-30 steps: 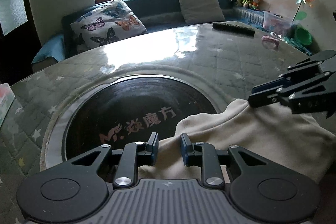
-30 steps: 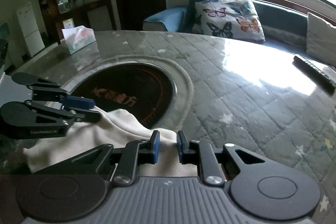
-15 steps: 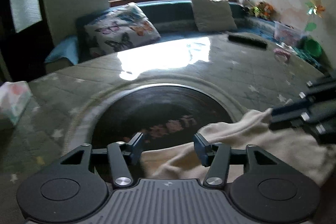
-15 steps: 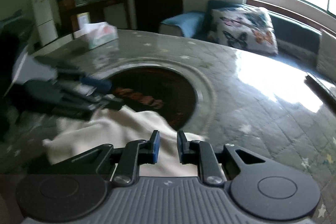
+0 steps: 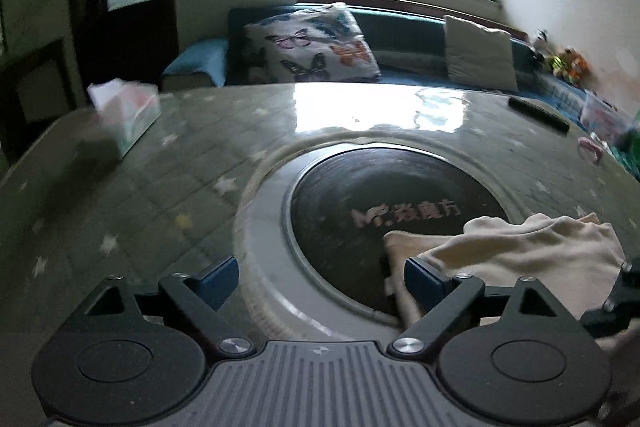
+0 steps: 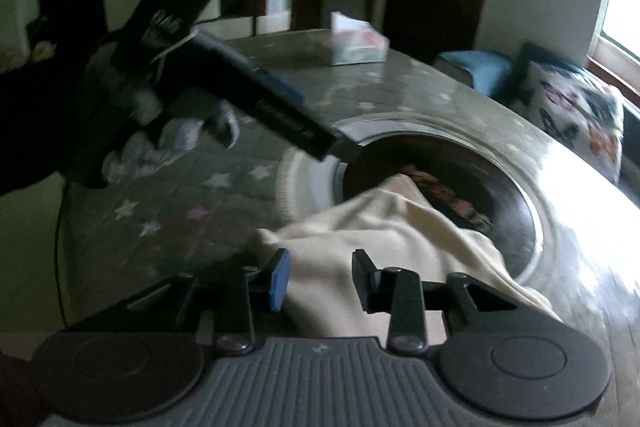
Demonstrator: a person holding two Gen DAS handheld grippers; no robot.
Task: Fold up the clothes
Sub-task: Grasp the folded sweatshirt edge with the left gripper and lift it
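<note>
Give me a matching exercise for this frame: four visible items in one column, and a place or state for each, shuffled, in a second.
Items:
1. cream garment
2. tissue box
3. butterfly cushion
4. left gripper

Place or state:
A. on the sofa under the window
B. open, nothing between its fingers
C. partly over the table's dark round inset
D. near the table's far left edge

Pairs: 1-C, 2-D, 3-A, 4-B

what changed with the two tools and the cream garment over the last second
Both tools let go: the left tool opened wide and swung left off the cream garment, and the right tool, shut on it before, now stands open over it. The garment still lies heaped at the rim of the table; the tissue box stayed put.
</note>
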